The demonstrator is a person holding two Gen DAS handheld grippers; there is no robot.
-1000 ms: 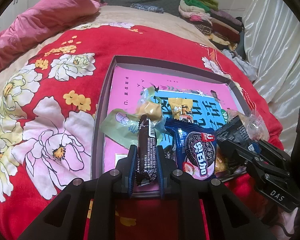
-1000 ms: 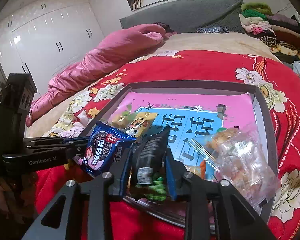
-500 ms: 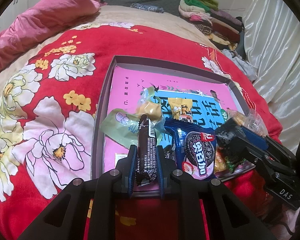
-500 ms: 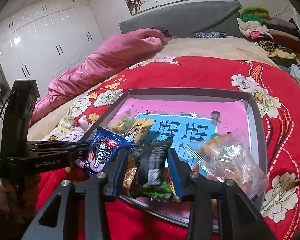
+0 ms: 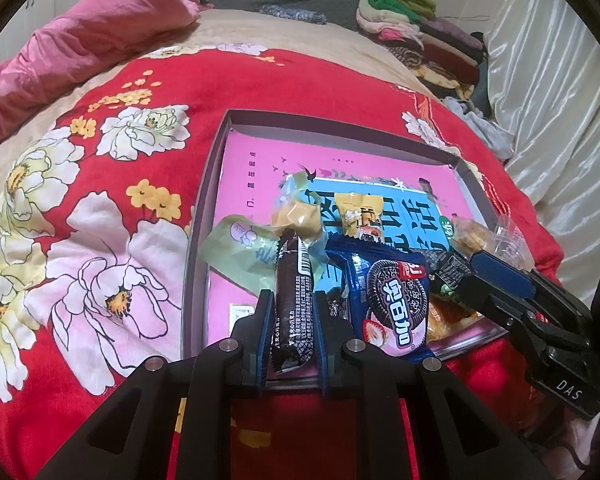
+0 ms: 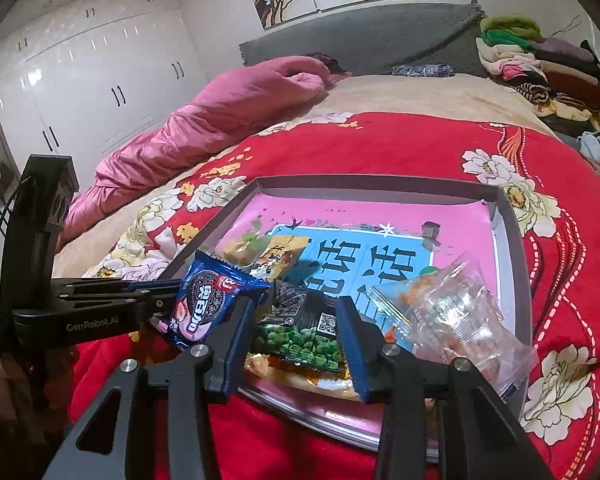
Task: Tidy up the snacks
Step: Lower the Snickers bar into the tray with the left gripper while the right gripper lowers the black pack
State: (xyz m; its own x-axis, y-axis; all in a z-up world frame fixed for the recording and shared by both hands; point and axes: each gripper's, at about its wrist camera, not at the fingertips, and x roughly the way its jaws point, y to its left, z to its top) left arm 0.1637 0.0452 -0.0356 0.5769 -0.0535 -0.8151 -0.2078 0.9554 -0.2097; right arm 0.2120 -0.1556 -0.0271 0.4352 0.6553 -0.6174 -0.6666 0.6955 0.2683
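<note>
Down at the near edge of the tray [image 5: 204,216], the left gripper [image 5: 292,316] has its jaws pinched tight on a dark chocolate bar [image 5: 294,300], gripped low on the wrapper with the top poking up toward a pale green packet [image 5: 240,252]. Just to its right lies the blue cookie pack [image 5: 392,300], flat against the pile.

Over on the right side, the right gripper [image 6: 296,340] stands with jaws spread wide, straddling the green pea packet [image 6: 300,332] but not squeezing it — both pads sit clear of the foil. That packet rests on the heap at the tray's near rim, and a clear bag of orange snacks [image 6: 452,320] sprawls to its right.

These all look light, crinkly and slick. The pea packet should be soft and puffy, so a grip across its middle or crimped seam seems safest. Squeeze too hard and the contents may crush; too lightly and the foil could slip.
</note>
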